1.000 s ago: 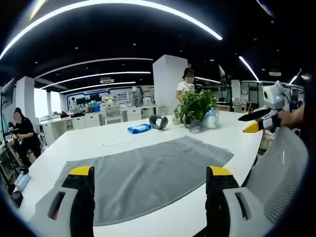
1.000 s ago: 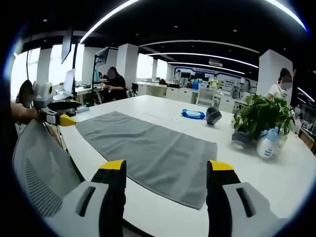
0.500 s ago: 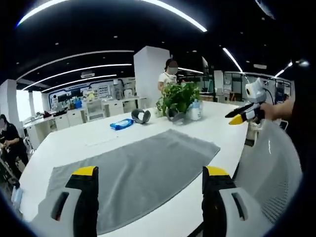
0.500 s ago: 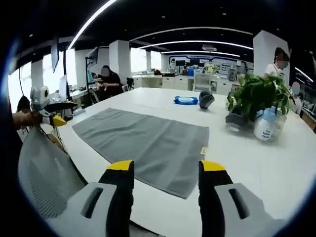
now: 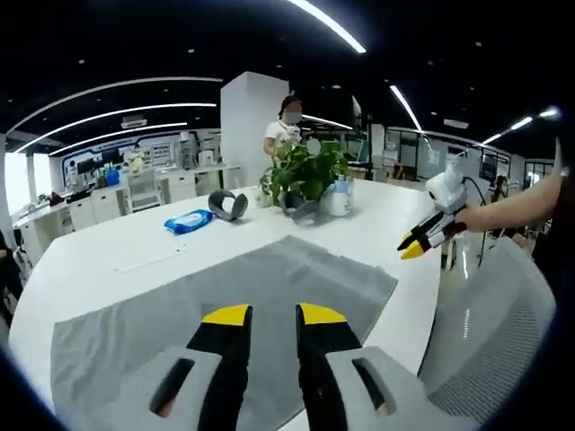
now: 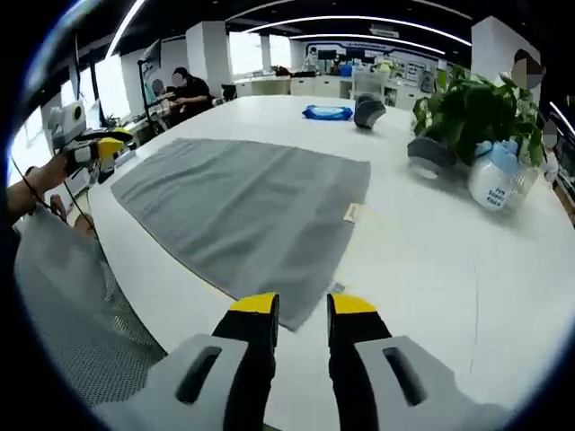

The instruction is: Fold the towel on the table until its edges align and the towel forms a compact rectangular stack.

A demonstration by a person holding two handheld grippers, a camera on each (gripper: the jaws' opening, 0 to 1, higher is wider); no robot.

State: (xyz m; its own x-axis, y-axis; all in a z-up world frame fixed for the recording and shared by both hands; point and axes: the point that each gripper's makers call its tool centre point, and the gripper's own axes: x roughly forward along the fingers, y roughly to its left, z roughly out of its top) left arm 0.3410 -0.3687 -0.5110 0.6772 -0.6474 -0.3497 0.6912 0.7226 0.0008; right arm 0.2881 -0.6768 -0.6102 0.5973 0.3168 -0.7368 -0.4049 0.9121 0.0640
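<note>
Grey towel (image 6: 238,206) with unreadable tag lies flat; left gripper (image 5: 269,316) and right gripper (image 6: 301,307) nearly pressed together.

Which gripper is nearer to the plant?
Right. The right gripper is at the towel corner on the plant's side; the left gripper is at the far end.

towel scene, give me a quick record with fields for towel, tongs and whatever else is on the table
towel: grey towel spread flat and unfolded on the white table, a small tag at one edge
left tongs: left tongs over the towel's near edge, jaws close together, nothing seen between them
right tongs: right tongs at the towel's near corner, jaws close together, nothing gripped
fold progress: not started
other items: potted plant, white bottle, blue packet, grey roll
</note>
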